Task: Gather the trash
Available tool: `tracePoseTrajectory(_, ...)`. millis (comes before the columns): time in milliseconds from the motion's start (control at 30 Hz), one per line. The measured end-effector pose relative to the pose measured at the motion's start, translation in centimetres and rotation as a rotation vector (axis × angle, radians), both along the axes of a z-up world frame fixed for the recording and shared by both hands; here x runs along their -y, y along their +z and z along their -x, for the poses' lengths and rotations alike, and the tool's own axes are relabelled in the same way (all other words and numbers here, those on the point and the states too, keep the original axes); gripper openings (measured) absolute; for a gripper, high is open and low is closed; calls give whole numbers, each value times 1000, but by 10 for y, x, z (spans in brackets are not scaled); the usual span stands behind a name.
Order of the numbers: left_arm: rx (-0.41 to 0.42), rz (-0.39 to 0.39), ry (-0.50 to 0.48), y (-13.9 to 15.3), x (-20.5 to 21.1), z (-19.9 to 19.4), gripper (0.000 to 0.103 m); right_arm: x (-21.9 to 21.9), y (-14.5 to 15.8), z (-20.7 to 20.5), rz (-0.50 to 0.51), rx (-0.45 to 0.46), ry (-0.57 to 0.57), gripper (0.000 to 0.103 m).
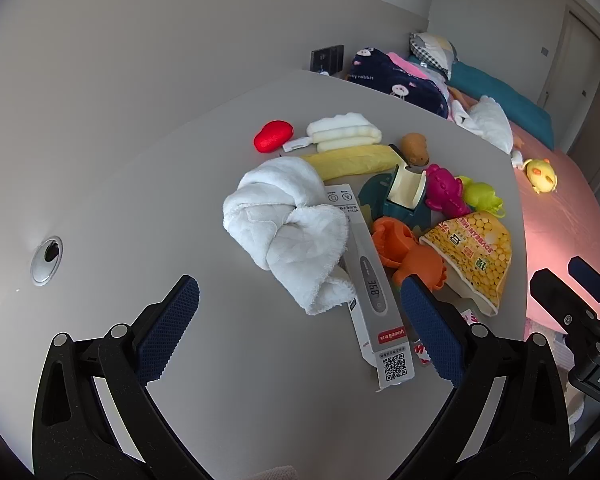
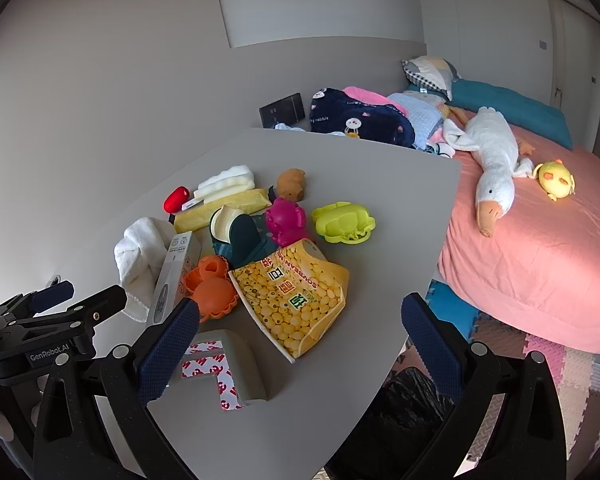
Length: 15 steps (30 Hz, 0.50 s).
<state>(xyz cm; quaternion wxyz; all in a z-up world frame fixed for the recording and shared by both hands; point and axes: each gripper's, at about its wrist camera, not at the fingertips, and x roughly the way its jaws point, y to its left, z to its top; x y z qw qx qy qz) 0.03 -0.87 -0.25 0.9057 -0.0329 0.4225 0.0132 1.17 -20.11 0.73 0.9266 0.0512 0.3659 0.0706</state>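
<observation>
Both tools are held spread wide above the grey surface [image 1: 148, 184], with nothing gripped between the blue pads. The left tool [image 1: 300, 328] is seen poised over the near end of a long grey thermometer box [image 1: 370, 280], which is laid partly under a crumpled white towel [image 1: 288, 228]. The right tool [image 2: 300, 340] is seen over the surface's near corner, with a yellow soybean-milk bag [image 2: 296, 300] lying flat just ahead of it and a grey strip with red-printed backing paper [image 2: 224, 368] beside its left pad. An orange toy mould [image 2: 212, 292] is found touching the bag's left edge, with a dark teal tape dispenser [image 2: 240, 236], a pink mould [image 2: 286, 222] and a lime-green mould [image 2: 342, 222] behind it. Farther back, a folded yellow cloth [image 1: 352, 160], a red pouch [image 1: 272, 136] and a brown plush [image 1: 414, 148] are set. A black trash bag [image 2: 408, 404] is visible on the floor below the surface's right edge, beside a pink-covered bed [image 2: 540, 248].
</observation>
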Motion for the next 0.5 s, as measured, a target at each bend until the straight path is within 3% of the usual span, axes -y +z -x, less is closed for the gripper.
tracePoseTrajectory(500,-8,1,-6,-2,1,-1,97,4,1,1,4,-4,-3,100)
